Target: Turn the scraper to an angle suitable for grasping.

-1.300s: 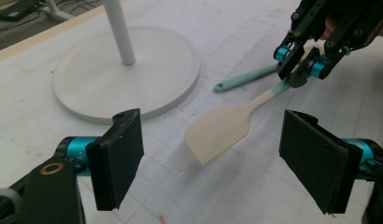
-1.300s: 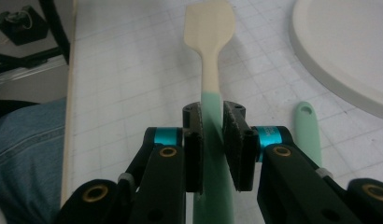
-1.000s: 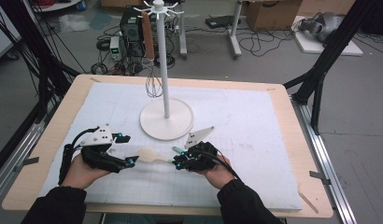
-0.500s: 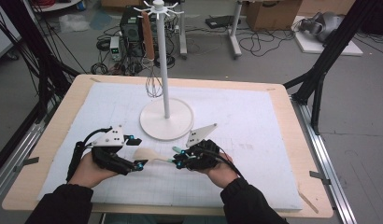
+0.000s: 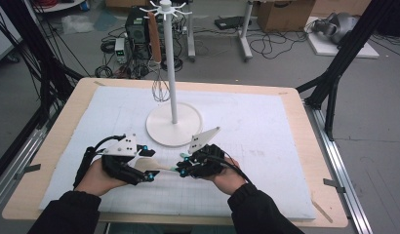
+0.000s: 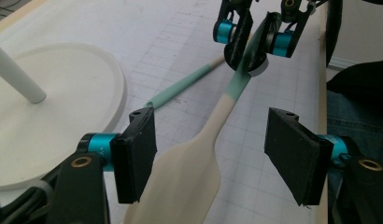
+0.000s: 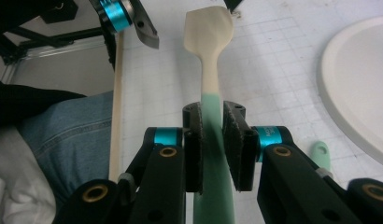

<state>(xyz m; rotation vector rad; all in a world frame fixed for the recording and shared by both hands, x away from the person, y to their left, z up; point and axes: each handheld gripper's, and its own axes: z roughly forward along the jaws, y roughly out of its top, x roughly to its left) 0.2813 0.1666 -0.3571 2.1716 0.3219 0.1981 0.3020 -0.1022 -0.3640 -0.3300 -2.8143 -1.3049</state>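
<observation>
1. The cream-bladed silicone spatula with a mint-green handle (image 5: 161, 168) lies in the high view just in front of the white round-based hanging stand (image 5: 173, 124), slung level between our two grippers. Our right gripper (image 5: 184, 167) clamps its handle; our left gripper (image 5: 150, 163) sits at the blade end. We judge this a handover, one hand steadying while the other takes over. Its long axis runs across the table, blade toward our left. A wire whisk with a brown handle (image 5: 158, 63) hangs on the stand.

2. In the left gripper view the spatula (image 6: 189, 172) has its blade between our left gripper (image 6: 217, 154), whose jaws stand fairly wide and have just been closing; the pads do not press it. The right gripper (image 6: 252, 44) pinches the green handle beyond. A second mint-green handle (image 6: 185, 84) lies on the white gridded mat (image 6: 157, 42) by the stand's base.

3. In the right gripper view our right gripper (image 7: 212, 140) is narrowed tight on the green handle, the spatula (image 7: 210, 42) pointing straight away, blade foremost.
</observation>
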